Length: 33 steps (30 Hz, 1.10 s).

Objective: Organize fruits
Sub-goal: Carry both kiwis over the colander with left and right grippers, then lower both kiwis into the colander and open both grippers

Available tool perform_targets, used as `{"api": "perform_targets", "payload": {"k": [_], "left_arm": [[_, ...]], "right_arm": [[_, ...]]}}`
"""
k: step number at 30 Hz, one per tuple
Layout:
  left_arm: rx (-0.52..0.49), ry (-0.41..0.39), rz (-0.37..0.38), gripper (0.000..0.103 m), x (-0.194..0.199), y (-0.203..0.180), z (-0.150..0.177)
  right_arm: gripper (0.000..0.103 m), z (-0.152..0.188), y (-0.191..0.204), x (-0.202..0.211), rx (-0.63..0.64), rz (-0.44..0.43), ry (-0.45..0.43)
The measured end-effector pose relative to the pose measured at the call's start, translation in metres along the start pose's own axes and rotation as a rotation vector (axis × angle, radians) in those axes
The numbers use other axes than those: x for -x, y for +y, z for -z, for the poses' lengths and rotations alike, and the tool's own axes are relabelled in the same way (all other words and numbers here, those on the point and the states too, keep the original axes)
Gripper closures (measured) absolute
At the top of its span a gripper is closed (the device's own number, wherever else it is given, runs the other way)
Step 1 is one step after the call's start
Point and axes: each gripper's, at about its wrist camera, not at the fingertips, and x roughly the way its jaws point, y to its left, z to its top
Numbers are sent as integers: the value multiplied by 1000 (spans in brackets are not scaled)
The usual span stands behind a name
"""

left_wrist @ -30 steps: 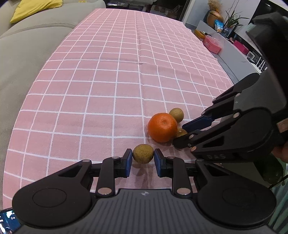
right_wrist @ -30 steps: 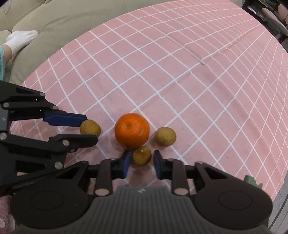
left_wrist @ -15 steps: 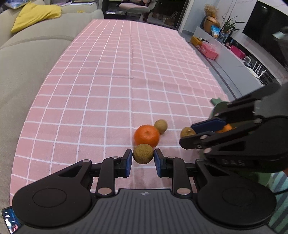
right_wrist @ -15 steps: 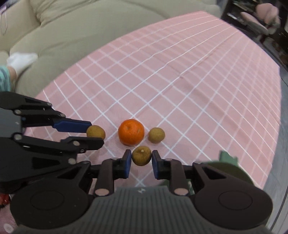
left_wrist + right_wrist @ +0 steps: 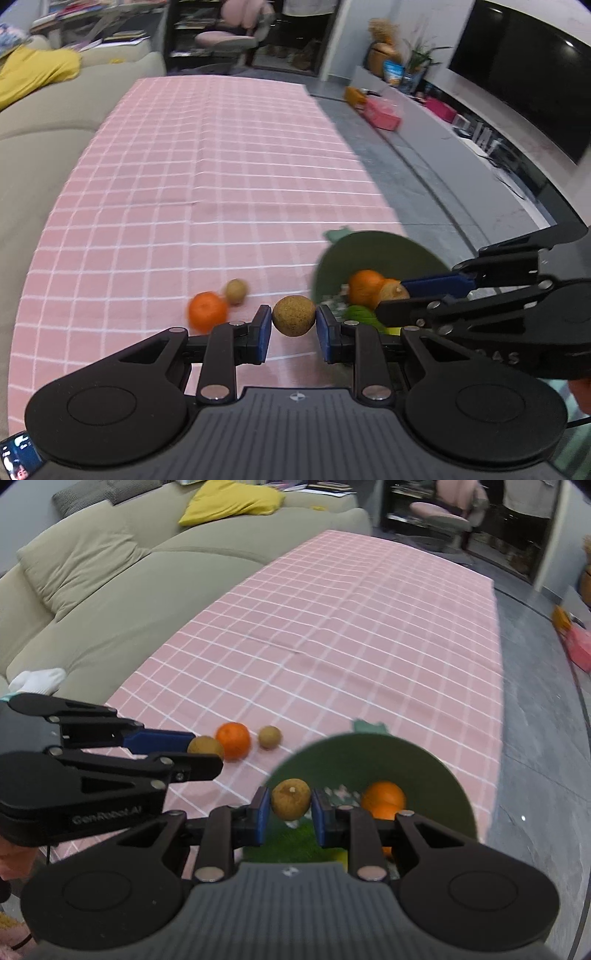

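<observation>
My left gripper is clamped on a small round brown fruit, held above the pink checked tablecloth. My right gripper squeezes a second brown round fruit over the dark green bowl, which holds an orange. On the cloth lie a loose orange and a third brown fruit, just beside each other.

The left tongs carry raised lettering on their black side that reads "GenRobot.AI". In the left wrist view, the right tongs show only part of such lettering, "AS"; the rest is cut off.
</observation>
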Motion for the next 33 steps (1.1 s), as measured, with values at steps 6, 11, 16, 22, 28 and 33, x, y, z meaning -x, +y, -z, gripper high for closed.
{"api": "perform_targets", "payload": {"k": [6,11,16,22,28,33], "left_arm": [[-77,20,45,74,-9,-39,-7],[-141,52,59,74,-25,-68,-9],[-195,75,56,74,-47,-83,-12],[-205,121,54,74,-72,-84,-13],[-189,154,49,74,-88,-78,-15],[-183,176,51,74,-98,-76,-15]], "right_arm": [[83,26,-27,17,-54,43,5],[83,38,-48,16,-79,78,13],[83,44,-65,10,-83,107,28],[83,45,-76,-6,-40,119,63],[83,44,-76,-24,33,131,91],[83,43,-77,-36,54,133,114]]}}
